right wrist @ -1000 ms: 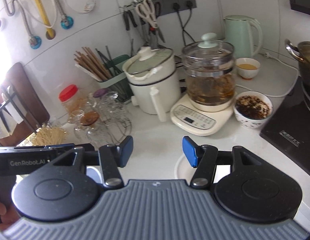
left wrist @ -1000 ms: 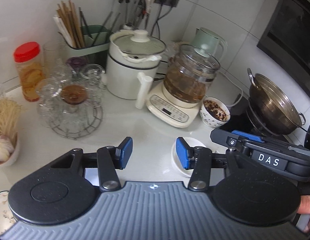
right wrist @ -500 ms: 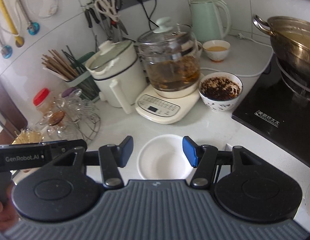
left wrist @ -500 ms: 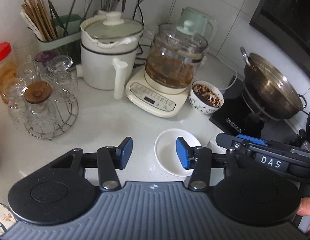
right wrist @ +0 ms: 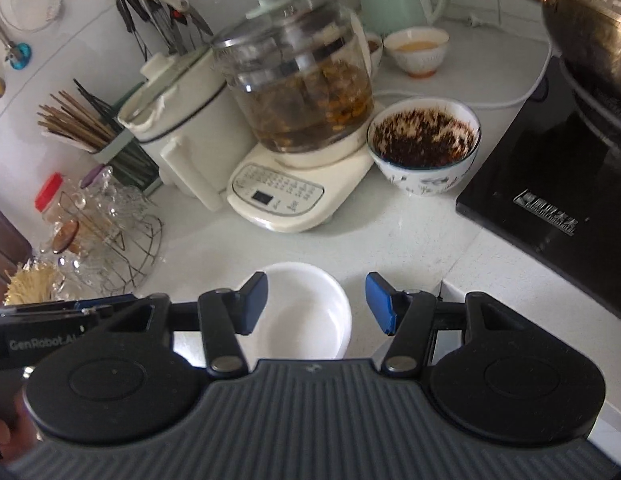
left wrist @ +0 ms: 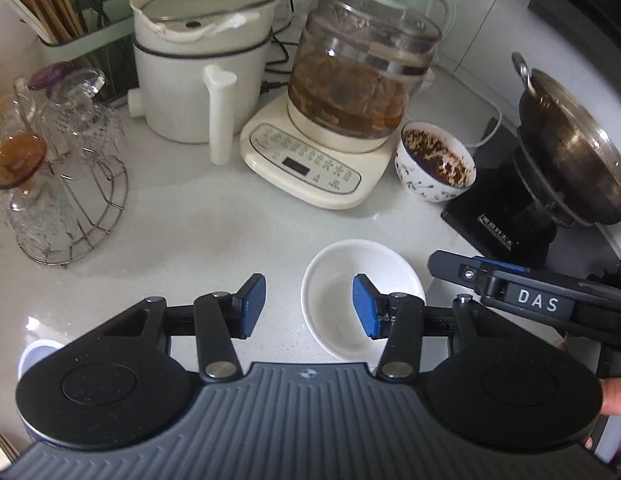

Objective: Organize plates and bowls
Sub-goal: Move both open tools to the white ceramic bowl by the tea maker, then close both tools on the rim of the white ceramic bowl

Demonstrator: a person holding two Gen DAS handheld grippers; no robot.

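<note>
White bowl (left wrist: 362, 300) sits empty on the counter (left wrist: 214, 240); your left tongs (left wrist: 309, 306) and right tongs (right wrist: 316, 303) hang half-open, holding nothing, and a one-sided rim pinch could tip it.

Bare white speckled countertop (left wrist: 182, 240) open in front, left of small empty white bowl (left wrist: 350, 276). Round wire rack of upturned glasses (left wrist: 58, 184) blocks left. Cream kettle base with glass pot (left wrist: 310, 168), patterned bowl of dark flakes (right wrist: 424, 148) block behind. Black induction cooker (right wrist: 550, 200) blocks right.
</note>
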